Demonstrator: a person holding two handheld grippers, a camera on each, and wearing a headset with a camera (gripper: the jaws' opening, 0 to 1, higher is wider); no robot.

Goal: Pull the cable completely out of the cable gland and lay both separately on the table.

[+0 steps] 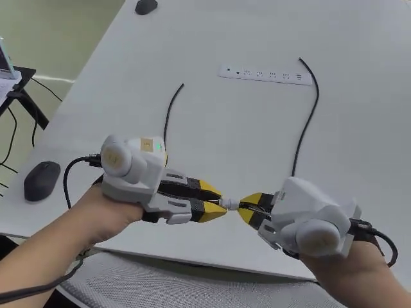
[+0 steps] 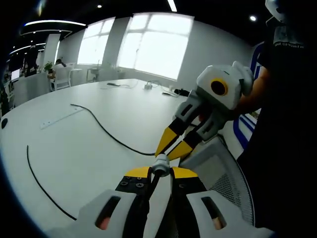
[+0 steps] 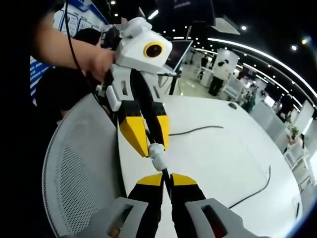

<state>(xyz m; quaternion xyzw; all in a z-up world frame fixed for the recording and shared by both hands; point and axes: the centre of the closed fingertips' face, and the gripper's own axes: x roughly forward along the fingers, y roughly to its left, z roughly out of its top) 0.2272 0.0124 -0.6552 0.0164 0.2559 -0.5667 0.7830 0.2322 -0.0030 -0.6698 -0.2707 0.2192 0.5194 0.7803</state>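
A small white cable gland hangs in the air between the two grippers, just above the white table's near edge. My left gripper is shut on the gland. My right gripper faces it tip to tip and is shut on the black cable, right behind the gland. A long black cable lies across the table and runs toward the right gripper, whose body hides the cable's near end.
A white power strip lies at the back of the table. A second, shorter black cable lies left of centre. One dark mouse sits at the left edge, another at the far end. A grey mesh chair is below the grippers.
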